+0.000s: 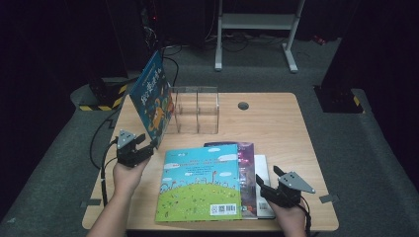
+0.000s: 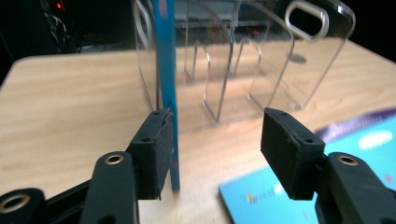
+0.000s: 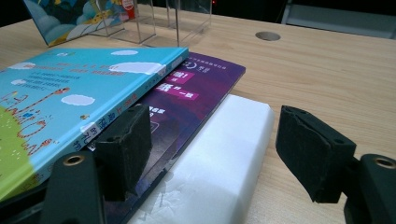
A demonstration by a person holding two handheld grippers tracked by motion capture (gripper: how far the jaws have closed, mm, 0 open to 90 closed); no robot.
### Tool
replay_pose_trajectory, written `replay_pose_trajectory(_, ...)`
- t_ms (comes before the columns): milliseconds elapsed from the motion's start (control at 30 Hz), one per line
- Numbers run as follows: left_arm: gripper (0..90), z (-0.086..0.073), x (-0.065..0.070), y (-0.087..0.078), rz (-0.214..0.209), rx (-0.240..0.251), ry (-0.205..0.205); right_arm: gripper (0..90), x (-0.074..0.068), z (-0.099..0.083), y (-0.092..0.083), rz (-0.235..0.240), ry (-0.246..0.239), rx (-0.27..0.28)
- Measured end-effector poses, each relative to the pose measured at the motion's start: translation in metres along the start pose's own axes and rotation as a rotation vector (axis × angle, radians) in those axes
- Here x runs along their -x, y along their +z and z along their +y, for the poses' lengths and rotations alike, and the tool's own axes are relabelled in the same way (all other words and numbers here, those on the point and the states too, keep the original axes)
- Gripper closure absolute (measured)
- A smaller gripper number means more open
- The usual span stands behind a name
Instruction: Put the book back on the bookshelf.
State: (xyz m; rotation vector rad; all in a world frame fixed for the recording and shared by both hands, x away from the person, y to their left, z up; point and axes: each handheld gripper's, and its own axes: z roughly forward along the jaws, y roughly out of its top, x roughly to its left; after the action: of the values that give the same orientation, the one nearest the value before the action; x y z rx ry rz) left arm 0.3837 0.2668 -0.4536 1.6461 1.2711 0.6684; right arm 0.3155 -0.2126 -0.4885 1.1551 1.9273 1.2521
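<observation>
L gripper (image 2: 215,135) jaws apart; upright blue book (image 2: 167,70) edge touched inner face of one finger (image 2: 152,151). R gripper (image 3: 212,149) jaws apart, straddling white book (image 3: 219,158).

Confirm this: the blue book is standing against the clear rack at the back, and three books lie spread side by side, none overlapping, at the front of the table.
Wrong on the spread. The three front books lie stacked and overlapping, as the right gripper view shows: light-blue on purple on white. The blue book does stand against the clear rack.
</observation>
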Motion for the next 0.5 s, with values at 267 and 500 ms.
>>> replay_pose_trajectory(267, 38.6, -0.029, 0.008, -0.004, -0.028, -0.082, -0.028, 26.8, -0.001, 0.0, 0.001, 0.008, -0.007, -0.004)
replay_pose_trajectory(500, 38.6, -0.052, 0.027, -0.009, -0.077, -0.153, -0.024, 26.8, -0.004, 0.002, -0.001, 0.015, -0.017, 0.009)
